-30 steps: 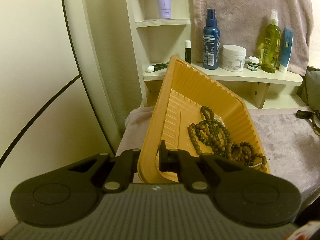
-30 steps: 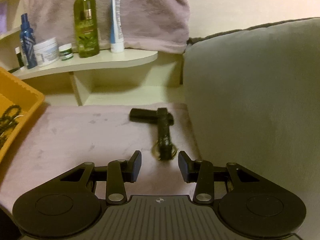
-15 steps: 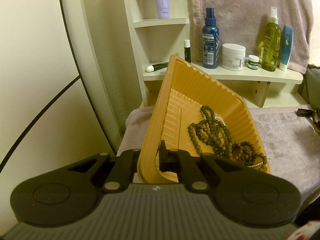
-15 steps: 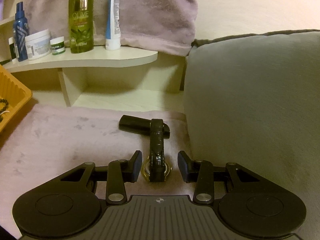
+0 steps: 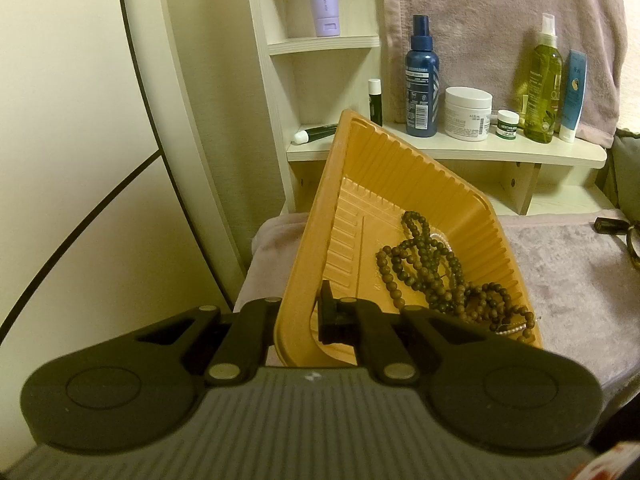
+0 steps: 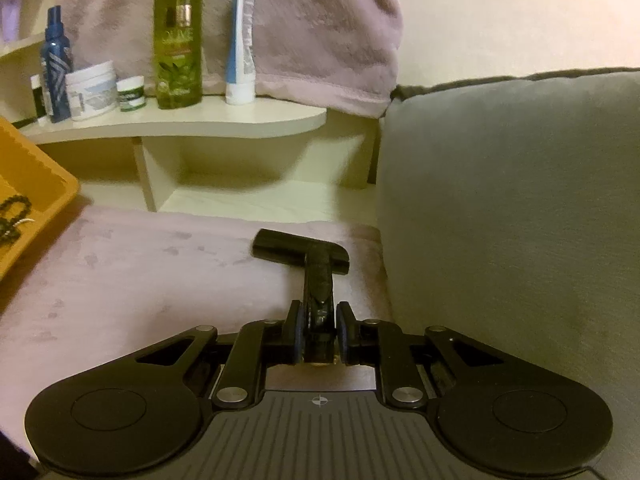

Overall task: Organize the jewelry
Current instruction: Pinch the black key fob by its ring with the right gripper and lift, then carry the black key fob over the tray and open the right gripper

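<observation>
My left gripper (image 5: 298, 312) is shut on the near wall of an orange plastic tray (image 5: 400, 184), which it holds tilted above the mauve cloth. Dark wooden bead strands (image 5: 432, 276) and a thin pearl strand lie heaped in the tray's low corner. In the right wrist view a black-strapped watch (image 6: 318, 280) lies on the cloth beside a grey cushion. My right gripper (image 6: 319, 332) is closing its jaws on the watch near its case, and the pads touch the strap on both sides. The watch's far strap end (image 5: 612, 226) shows at the right edge of the left wrist view.
A cream shelf (image 5: 460, 148) behind holds a blue spray bottle (image 5: 422, 80), a white jar (image 5: 468, 112), a green oil bottle (image 6: 178, 40) and tubes. A mauve towel (image 6: 320, 32) hangs above it. The grey cushion (image 6: 520, 200) walls off the right side.
My right gripper moved forward over the watch and narrowed its jaws from wide apart to touching the strap. The left gripper and the tray stayed put.
</observation>
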Motion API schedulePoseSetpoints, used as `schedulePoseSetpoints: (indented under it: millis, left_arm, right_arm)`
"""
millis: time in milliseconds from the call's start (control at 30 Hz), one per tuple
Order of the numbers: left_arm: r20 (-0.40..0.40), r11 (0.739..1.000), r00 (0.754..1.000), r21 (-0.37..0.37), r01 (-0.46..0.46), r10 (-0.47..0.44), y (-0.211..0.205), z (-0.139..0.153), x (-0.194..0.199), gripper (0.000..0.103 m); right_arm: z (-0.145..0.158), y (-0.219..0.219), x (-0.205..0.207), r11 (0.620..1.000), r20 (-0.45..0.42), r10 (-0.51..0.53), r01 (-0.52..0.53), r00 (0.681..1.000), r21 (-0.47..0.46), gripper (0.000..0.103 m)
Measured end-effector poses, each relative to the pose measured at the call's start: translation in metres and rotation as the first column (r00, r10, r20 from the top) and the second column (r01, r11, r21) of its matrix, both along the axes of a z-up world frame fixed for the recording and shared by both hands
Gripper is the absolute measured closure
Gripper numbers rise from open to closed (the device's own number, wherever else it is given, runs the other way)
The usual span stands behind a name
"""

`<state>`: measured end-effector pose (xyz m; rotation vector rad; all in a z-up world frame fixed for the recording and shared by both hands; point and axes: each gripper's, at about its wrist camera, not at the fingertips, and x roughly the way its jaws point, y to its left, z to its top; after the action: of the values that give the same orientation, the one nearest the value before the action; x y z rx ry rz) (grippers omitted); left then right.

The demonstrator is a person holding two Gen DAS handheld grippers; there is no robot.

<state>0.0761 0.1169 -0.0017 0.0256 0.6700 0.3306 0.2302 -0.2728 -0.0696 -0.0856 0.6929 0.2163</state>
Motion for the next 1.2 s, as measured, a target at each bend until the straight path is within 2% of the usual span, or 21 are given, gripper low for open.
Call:
schedulePoseSetpoints:
  millis: [733, 933, 1200]
  left_arm:
    - [0.015, 1.0, 1.0, -0.007, 0.006, -0.006, 0.0, 0.001, -0.003, 0.098]
    - [0.015, 1.0, 1.0, -0.007, 0.007, -0.007, -0.001, 0.001, -0.003, 0.098]
    - [0.015, 1.0, 1.0, -0.008, 0.007, -0.007, -0.001, 0.001, -0.003, 0.098]
  right_arm:
    - [0.032, 0.016, -0.028, 0.995, 0.023, 0.072, -0.073, 0.997, 0.069, 0.086]
    - [0.039, 0.044, -0.037, 0.983, 0.023, 0.157, -0.159, 0.987, 0.095, 0.086]
    - [0.06, 0.107, -0.048, 0.927, 0.039, 0.33, -0.331, 0.943, 0.175, 0.086]
